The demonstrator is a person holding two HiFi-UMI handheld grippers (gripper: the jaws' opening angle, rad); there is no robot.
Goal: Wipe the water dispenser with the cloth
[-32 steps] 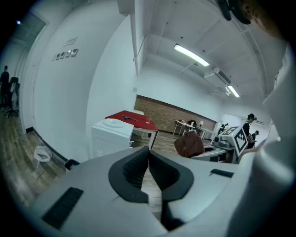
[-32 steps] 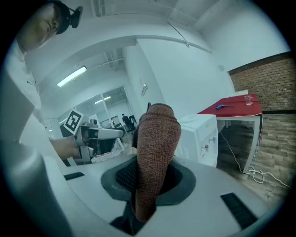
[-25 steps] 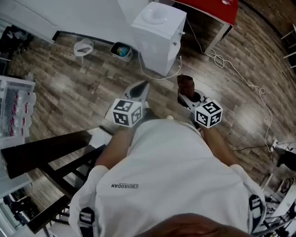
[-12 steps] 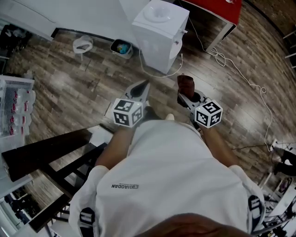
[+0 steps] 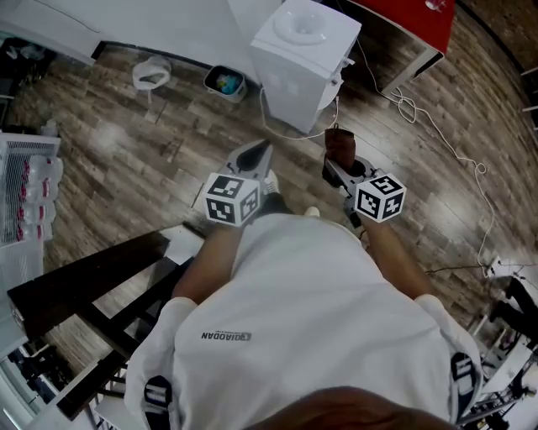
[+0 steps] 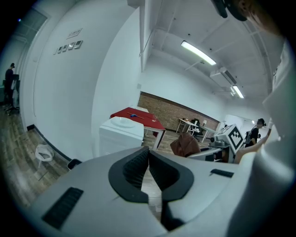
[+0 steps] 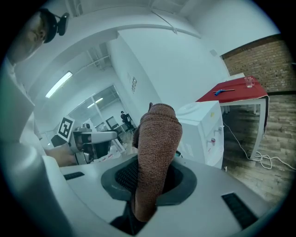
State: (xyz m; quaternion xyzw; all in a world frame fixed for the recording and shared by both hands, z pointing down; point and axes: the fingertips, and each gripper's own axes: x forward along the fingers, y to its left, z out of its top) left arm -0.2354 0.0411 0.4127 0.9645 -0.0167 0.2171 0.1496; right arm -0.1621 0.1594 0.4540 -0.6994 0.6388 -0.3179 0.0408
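The white water dispenser (image 5: 304,59) stands on the wood floor ahead of me, against the white wall; it also shows in the left gripper view (image 6: 121,134) and the right gripper view (image 7: 203,129). My right gripper (image 5: 334,161) is shut on a brown cloth (image 5: 340,144), which stands up folded between its jaws (image 7: 155,157), a short way in front of the dispenser. My left gripper (image 5: 256,155) is shut with nothing in it, its dark pads (image 6: 138,166) pressed together, level with the right one.
A red table (image 5: 403,21) stands right of the dispenser. A white cable (image 5: 420,117) trails over the floor to the right. A small bin (image 5: 223,82) and a white dish (image 5: 150,74) sit by the wall on the left. A dark bench (image 5: 84,281) is at my left.
The dispenser, the bin and the table have slid a little to the right and up in the head view, and both grippers sit slightly higher. The cloth stays held in the right gripper.
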